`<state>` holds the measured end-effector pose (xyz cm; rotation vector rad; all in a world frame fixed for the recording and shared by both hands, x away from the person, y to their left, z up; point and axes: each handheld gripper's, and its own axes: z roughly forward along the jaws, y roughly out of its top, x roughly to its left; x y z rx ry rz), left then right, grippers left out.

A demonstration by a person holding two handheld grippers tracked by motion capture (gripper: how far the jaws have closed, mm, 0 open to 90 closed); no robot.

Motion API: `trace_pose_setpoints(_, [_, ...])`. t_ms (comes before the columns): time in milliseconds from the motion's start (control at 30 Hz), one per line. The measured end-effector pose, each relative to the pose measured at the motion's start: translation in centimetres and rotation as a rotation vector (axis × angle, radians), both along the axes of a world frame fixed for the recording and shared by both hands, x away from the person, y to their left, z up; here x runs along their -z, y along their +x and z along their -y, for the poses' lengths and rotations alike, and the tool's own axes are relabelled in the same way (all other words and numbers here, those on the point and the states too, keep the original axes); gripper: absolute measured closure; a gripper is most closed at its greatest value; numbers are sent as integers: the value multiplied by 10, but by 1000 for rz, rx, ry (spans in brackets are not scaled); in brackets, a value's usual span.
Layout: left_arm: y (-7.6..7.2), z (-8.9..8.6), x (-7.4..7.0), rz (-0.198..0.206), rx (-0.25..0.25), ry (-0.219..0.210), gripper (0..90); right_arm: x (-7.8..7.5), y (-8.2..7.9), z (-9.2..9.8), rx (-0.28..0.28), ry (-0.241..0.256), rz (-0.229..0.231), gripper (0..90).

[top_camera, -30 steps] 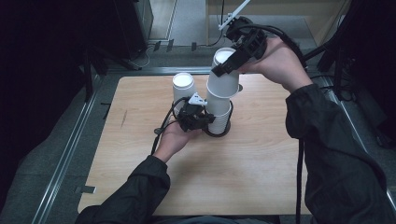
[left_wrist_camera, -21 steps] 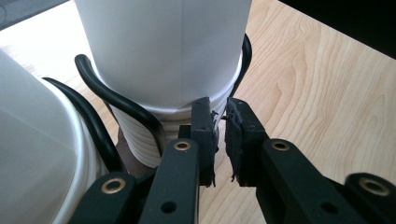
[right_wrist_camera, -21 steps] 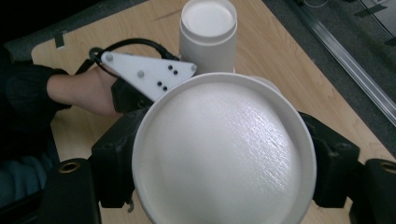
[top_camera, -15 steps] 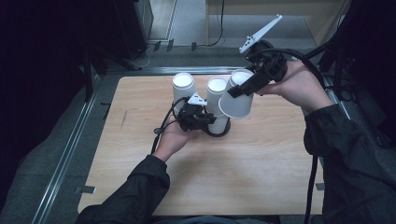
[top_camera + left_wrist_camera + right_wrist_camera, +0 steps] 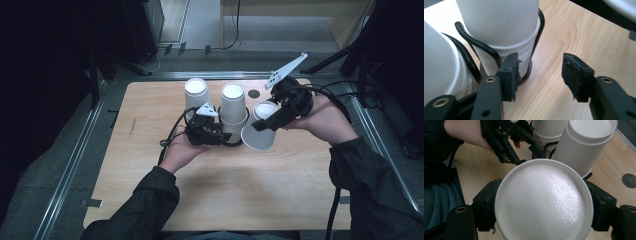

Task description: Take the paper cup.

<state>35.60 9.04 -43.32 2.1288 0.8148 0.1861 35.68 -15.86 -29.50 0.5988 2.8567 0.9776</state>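
An upside-down stack of white paper cups [image 5: 233, 107] stands in a black wire holder [image 5: 235, 142] at mid-table. My left gripper [image 5: 216, 136] lies low at its base, jaws open; in the left gripper view the stack [image 5: 504, 37] rises just past the left jaw of the left gripper [image 5: 540, 75], nothing between the pads. My right gripper [image 5: 262, 124] is shut on a single white cup [image 5: 257, 137], held tilted just right of the stack. The single cup's base [image 5: 541, 202] sits between the jaws of the right gripper [image 5: 544, 206].
Another inverted white cup [image 5: 196, 92] stands left of the stack and appears at the left edge [image 5: 439, 75]. A dark round hole [image 5: 254, 93] marks the wooden table [image 5: 250, 195]. Cables trail from both grippers. The table's front half is bare wood.
My right gripper has carried the single cup from above the stack down and to the right, tilting it beside the stack. The left gripper has stayed at the stack's base.
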Motion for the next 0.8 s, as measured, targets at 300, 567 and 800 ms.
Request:
trace_pose_setpoints(300, [-14, -14, 4, 34, 64, 4, 392, 50, -17, 4, -28, -25, -5, 250])
trace_pose_setpoints(567, [-31, -29, 20, 56, 126, 18, 367, 101, -28, -5, -26, -22, -20, 251])
trace_pose_setpoints(800, [-38, -43, 29, 25, 114, -11, 360, 131, -29, -14, -50, -24, -16, 251])
